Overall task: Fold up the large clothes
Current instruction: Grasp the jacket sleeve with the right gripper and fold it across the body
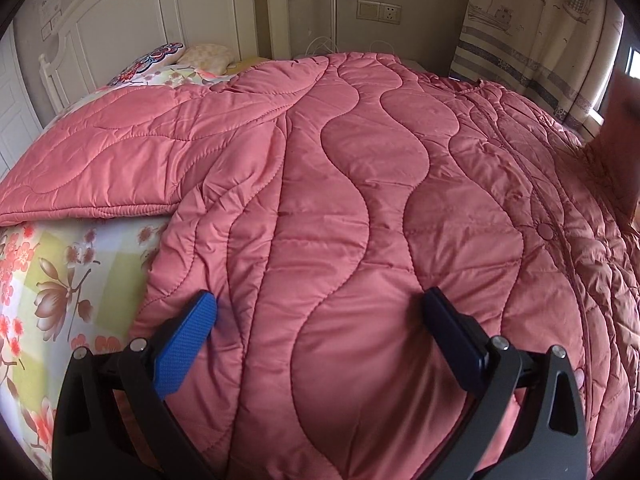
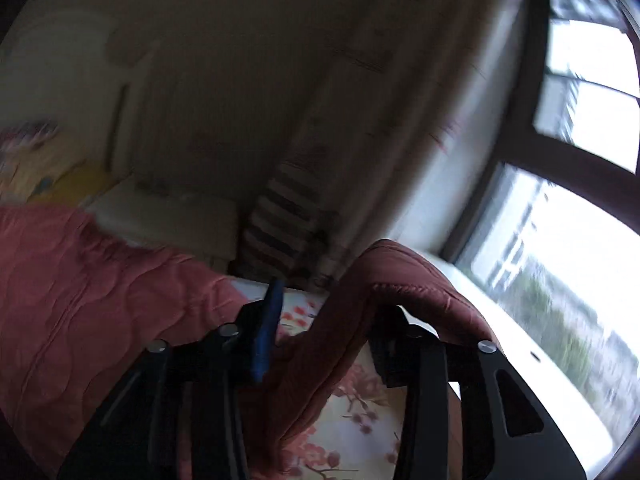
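Pink quilted coat [image 1: 360, 200] on bed, left tool [image 1: 320, 312] wide above it, right tool [image 2: 328, 320] lifting its edge.

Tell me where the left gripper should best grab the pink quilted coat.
Probably the near hem of the pink quilted coat, approached from below. The left gripper rests open on its flat padded middle, which offers no pinchable fold; the edge toward the floral sheet does.

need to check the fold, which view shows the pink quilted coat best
Left wrist view: the pink quilted coat lies spread across the bed, sharp. Right wrist view is blurred, showing only one edge draped over the right gripper.
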Tool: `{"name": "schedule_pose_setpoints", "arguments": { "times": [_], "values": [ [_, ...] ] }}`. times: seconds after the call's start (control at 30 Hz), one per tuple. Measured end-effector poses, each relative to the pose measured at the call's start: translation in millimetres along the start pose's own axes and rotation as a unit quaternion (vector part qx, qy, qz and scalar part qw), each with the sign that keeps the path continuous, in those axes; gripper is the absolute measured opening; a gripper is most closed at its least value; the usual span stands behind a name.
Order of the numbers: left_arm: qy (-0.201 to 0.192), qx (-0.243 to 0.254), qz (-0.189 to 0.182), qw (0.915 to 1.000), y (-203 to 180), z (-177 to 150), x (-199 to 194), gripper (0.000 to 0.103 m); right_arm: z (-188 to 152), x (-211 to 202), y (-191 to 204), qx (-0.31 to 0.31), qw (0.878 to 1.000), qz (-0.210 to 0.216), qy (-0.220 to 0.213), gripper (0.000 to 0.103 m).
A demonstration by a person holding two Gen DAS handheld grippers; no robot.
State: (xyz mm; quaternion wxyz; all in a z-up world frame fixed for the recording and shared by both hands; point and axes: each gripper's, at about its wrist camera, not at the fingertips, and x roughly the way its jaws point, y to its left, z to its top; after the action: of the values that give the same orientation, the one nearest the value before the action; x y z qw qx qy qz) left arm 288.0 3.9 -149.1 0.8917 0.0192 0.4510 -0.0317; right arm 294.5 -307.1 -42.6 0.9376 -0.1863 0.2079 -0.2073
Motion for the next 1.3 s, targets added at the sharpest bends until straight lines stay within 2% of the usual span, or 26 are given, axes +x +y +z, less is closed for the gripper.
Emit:
{"name": "schedule_pose_setpoints", "arguments": {
  "times": [0.03,0.07,0.17,0.2,0.23,0.37,0.43,0.47,0.5,0.53,0.6,0.67,0.7,0.73,0.77,0.8,0.83,0.9,0.97,1.03,1.1,1.13,1.17,1.2,1.23,1.3],
  "values": [
    [0.0,0.0,0.0,1.0,0.1,-0.8,-0.4,0.101,-4.6,-11.4,37.0,-0.068,0.997,0.024,-0.011,0.072],
    [0.0,0.0,0.0,1.0,0.2,-0.8,-0.4,0.101,-14.3,-21.9,66.8,-0.123,0.991,0.046,-0.013,0.089],
    [0.0,0.0,0.0,1.0,0.4,-1.0,-0.4,0.101,-54.4,-32.9,136.3,-0.267,0.96,0.078,0.005,0.09],
    [0.0,0.0,0.0,1.0,0.4,-0.9,-0.4,0.101,-65.0,-32.0,145.8,-0.284,0.955,0.082,0.016,0.086],
    [0.0,0.0,0.0,1.0,0.1,-1.0,-0.6,0.101,-71.7,-31.0,146.3,-0.275,0.957,0.09,0.025,0.084],
    [-0.001,0.0,0.0,1.0,0.1,-0.4,-0.4,0.101,-68.4,-21.4,94.0,-0.127,0.974,0.16,0.101,0.09],
    [-0.001,0.0,0.0,1.0,0.3,-1.2,-0.5,0.101,-69.5,-23.4,53.0,0.005,0.964,0.23,0.134,0.09],
    [0.0,0.0,0.0,1.0,0.1,-0.5,-0.2,0.101,-72.7,-27.9,36.0,0.066,0.952,0.263,0.144,0.09],
    [-0.001,0.0,0.0,1.0,0.2,-0.9,-0.4,0.101,-81.0,-20.5,8.6,0.151,0.928,0.303,0.153,0.09],
    [-0.001,0.0,0.0,1.0,0.2,-0.7,-0.4,0.101,-87.3,-16.5,-5.6,0.203,0.912,0.318,0.158,0.09],
    [-0.001,0.0,0.0,1.0,0.2,-1.0,-0.6,0.101,-102.9,-8.8,-32.6,0.301,0.879,0.329,0.169,0.09],
    [-0.001,0.0,0.0,1.0,-0.1,-0.2,-0.3,0.101,-123.0,11.6,-61.5,0.407,0.835,0.323,0.181,0.089],
    [-0.001,0.0,0.0,1.0,-0.1,-0.6,-0.5,0.101,-130.9,18.0,-69.8,0.441,0.82,0.316,0.182,0.078],
    [-0.001,0.0,0.0,1.0,-0.2,-0.4,-0.5,0.101,-133.5,26.0,-74.4,0.454,0.815,0.31,0.183,0.069],
    [-0.001,0.0,0.0,1.0,0.0,-0.8,-0.6,0.101,-133.4,31.3,-76.3,0.458,0.816,0.3,0.184,0.05],
    [-0.001,0.0,0.0,1.0,-0.1,-0.5,-0.5,0.101,-131.2,33.8,-76.6,0.455,0.819,0.295,0.185,0.037],
    [-0.001,0.0,0.0,1.0,-0.3,-0.3,-0.4,0.101,-123.2,37.6,-73.0,0.449,0.823,0.297,0.181,0.033],
    [-0.001,0.0,0.0,1.0,-0.1,-0.6,-0.5,0.101,-99.0,40.0,-60.3,0.426,0.841,0.296,0.155,0.028],
    [-0.001,0.0,0.0,1.0,-0.2,-0.2,-0.3,0.101,-68.1,21.8,-45.4,0.371,0.876,0.286,0.113,0.027],
    [-0.001,0.0,0.0,1.0,0.0,-0.5,-0.4,0.101,-30.8,1.4,-17.5,0.31,0.899,0.301,0.073,0.027],
    [-0.001,0.0,0.0,1.0,0.1,-0.7,-0.4,0.101,7.9,-22.0,27.1,0.221,0.912,0.344,0.039,0.033],
    [-0.001,0.0,0.0,1.0,0.1,-0.9,-0.5,0.101,17.9,-35.0,43.2,0.184,0.915,0.359,0.035,0.044],
    [-0.001,0.0,0.0,1.0,0.0,-0.3,-0.2,0.101,26.4,-45.9,63.8,0.14,0.915,0.378,0.031,0.078],
    [-0.001,0.0,0.0,1.0,0.2,-0.8,-0.2,0.101,30.8,-56.3,79.6,0.11,0.914,0.389,0.022,0.089],
    [-0.001,0.0,0.0,1.0,0.3,-0.9,-0.2,0.101,31.1,-71.9,93.8,0.083,0.915,0.395,-0.001,0.089],
    [-0.001,0.0,0.0,1.0,0.2,-0.7,0.2,0.101,27.7,-81.1,105.6,0.055,0.919,0.389,-0.013,0.088]
  ]
}}
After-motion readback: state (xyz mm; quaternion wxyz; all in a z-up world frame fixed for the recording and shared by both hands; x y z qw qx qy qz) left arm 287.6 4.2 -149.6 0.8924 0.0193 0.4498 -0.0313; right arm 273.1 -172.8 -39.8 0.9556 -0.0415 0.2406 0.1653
